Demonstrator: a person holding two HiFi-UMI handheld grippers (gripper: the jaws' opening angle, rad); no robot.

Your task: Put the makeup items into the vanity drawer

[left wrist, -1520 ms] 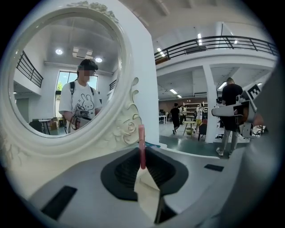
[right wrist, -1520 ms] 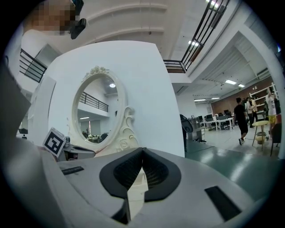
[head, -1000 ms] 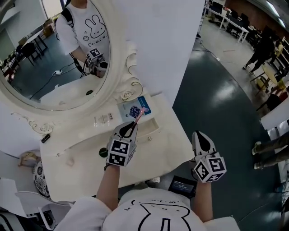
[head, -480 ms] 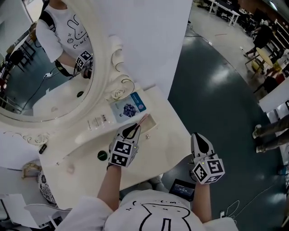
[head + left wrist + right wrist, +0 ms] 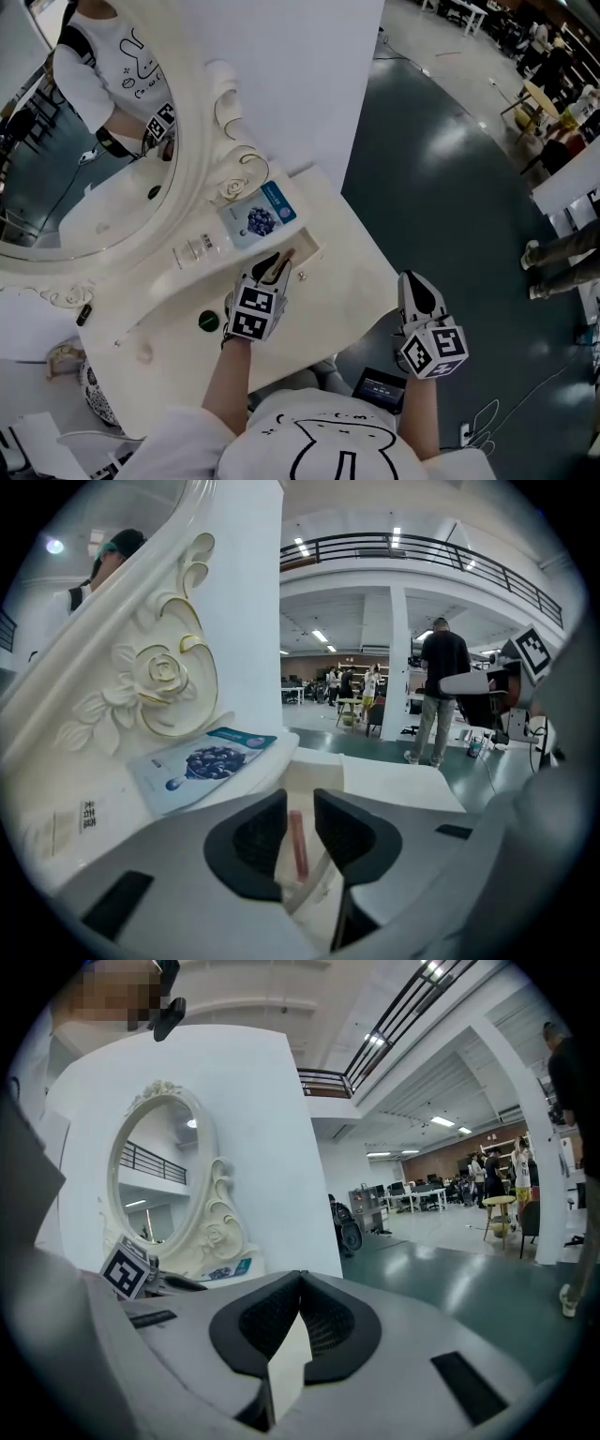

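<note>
Green round lid at left on vanity top. Left gripper dips into the open drawer. Its jaws have just eased to a narrow gap. Pink stick lies between the pads in the drawer, touching neither. Mask sachet lies just beyond. Right gripper is off the table's right edge, jaws together.

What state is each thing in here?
Left gripper, open; jaws have just been opening, pads off the stick between them.
Right gripper, shut, empty.
Stick, tilted down into the drawer, loose.
Drawer, open.
Sachet, lying face up below the mirror.
</note>
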